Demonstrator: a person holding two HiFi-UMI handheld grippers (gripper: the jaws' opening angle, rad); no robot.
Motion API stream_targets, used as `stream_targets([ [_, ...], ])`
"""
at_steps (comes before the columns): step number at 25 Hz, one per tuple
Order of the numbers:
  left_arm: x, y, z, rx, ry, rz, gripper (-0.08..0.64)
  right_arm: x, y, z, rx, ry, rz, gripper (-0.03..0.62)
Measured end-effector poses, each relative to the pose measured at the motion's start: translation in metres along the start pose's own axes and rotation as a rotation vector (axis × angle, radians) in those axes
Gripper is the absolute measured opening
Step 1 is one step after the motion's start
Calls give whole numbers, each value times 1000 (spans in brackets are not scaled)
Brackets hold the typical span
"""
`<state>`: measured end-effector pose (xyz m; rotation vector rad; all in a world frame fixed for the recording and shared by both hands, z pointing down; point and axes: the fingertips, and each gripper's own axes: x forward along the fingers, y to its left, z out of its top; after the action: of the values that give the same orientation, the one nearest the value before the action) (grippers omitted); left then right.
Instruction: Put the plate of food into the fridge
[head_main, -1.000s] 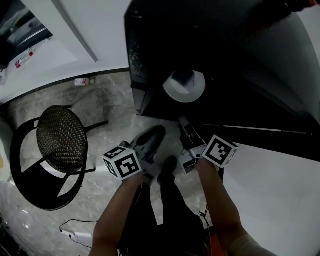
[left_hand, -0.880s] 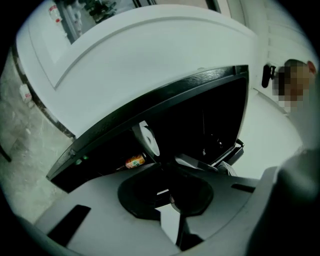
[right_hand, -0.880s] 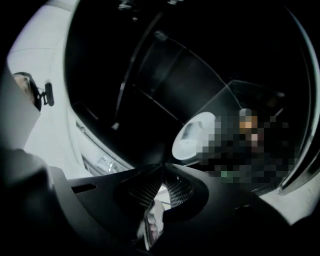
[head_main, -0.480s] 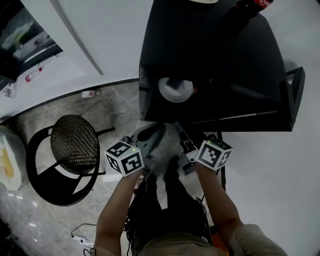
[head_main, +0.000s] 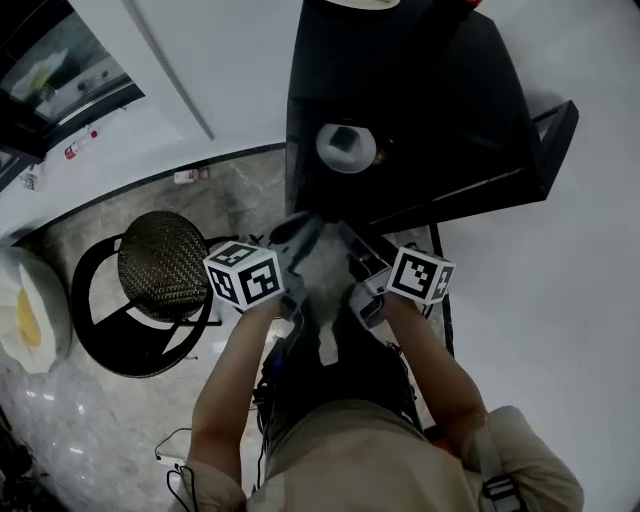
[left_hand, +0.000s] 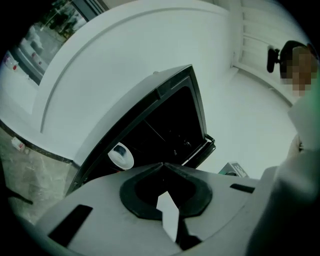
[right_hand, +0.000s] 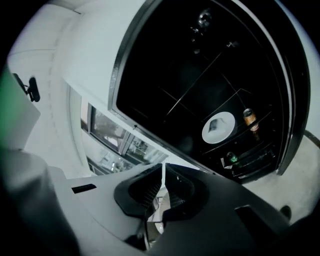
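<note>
The white plate (head_main: 346, 147) with a dark piece of food lies on a shelf inside the open black fridge (head_main: 420, 90). It also shows as the plate (left_hand: 121, 156) in the left gripper view and the plate (right_hand: 218, 127) in the right gripper view. My left gripper (head_main: 305, 226) (left_hand: 162, 164) hangs in front of the fridge, away from the plate, shut and empty; its jaws have just closed the last bit with nothing between them. Beside it my right gripper (head_main: 347, 232) (right_hand: 164, 165) is shut on nothing too.
The fridge door (head_main: 545, 130) stands swung open to the right, with a can (right_hand: 249, 119) and a green bottle (right_hand: 231, 158) in the lower racks. A black round chair (head_main: 160, 270) stands on the marble floor at the left. A cable (head_main: 175, 455) lies behind.
Both grippers have risen and drawn back from the fridge. The plate has stayed on its shelf and now looks smaller and farther off.
</note>
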<state>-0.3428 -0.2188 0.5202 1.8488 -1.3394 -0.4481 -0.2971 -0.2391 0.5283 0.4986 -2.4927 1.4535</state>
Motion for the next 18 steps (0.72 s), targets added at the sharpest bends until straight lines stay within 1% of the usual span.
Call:
stream_targets([
  [4, -4, -18, 8, 31, -8, -26, 11, -14, 15, 1, -47, 0, 0, 31],
  [8, -8, -40, -2, 65, -5, -49, 11, -32, 27, -12, -124, 23, -13, 32],
  [14, -12, -67, -14, 78, -9, -57, 11, -52, 47, -23, -222, 41, 9, 31],
  [18, -12, -87, -29, 75, -12, -44, 11, -77, 53, -24, -244, 22, 30, 31],
])
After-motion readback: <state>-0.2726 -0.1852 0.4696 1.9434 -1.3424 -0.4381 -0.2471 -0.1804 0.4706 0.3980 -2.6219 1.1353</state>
